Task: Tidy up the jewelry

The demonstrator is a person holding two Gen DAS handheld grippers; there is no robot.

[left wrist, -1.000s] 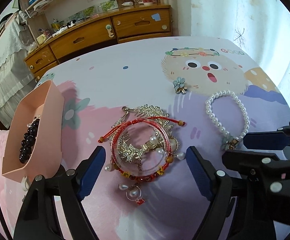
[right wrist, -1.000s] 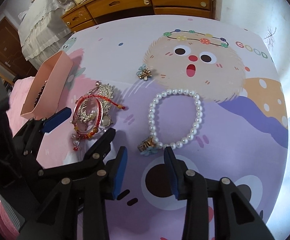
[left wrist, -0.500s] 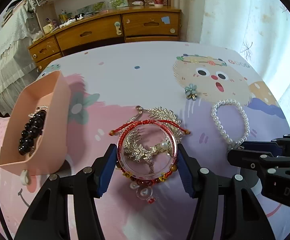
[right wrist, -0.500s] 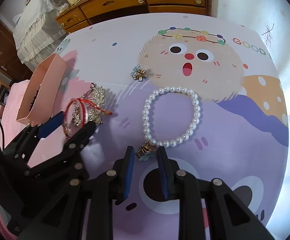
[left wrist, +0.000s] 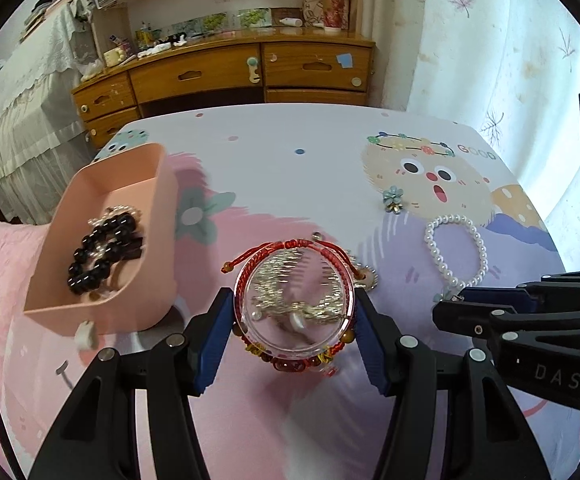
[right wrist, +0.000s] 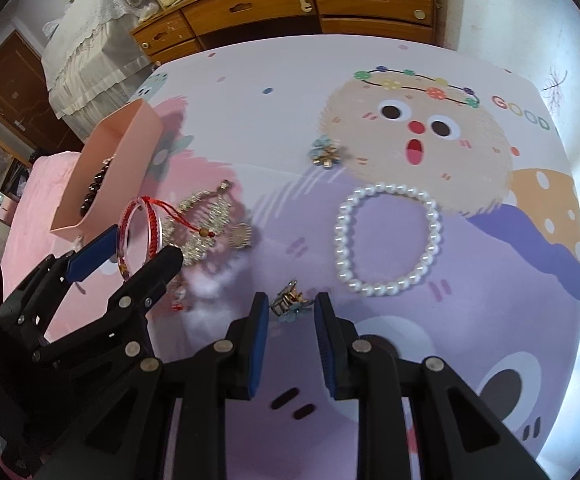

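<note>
My left gripper [left wrist: 293, 312] is shut on a clear bangle [left wrist: 344, 276] wrapped with a red cord bracelet [left wrist: 274, 254], held tilted just above the table. In the right wrist view the left gripper [right wrist: 138, 246] holds the bangle [right wrist: 124, 240] on edge. A gold leaf hairpiece [right wrist: 210, 216] lies on the cloth behind it. My right gripper [right wrist: 290, 310] is shut on a small blue flower clip [right wrist: 290, 302] at the near edge of a pearl bracelet [right wrist: 386, 240]. The pink box [left wrist: 162, 240] at the left holds a black bead bracelet [left wrist: 98, 252].
A second blue flower piece [right wrist: 324, 152] lies near the cartoon face on the tablecloth [right wrist: 370, 60]. Small pearl drops [right wrist: 178, 296] sit blurred under the left gripper. A wooden drawer unit [left wrist: 250, 72] stands past the table's far edge, a white-draped bed [left wrist: 22, 120] to the left.
The left jaws closed on the bangle and raised it, tipping it up off the gold hairpiece. The right jaws narrowed onto the blue flower clip; that hand has hardly moved.
</note>
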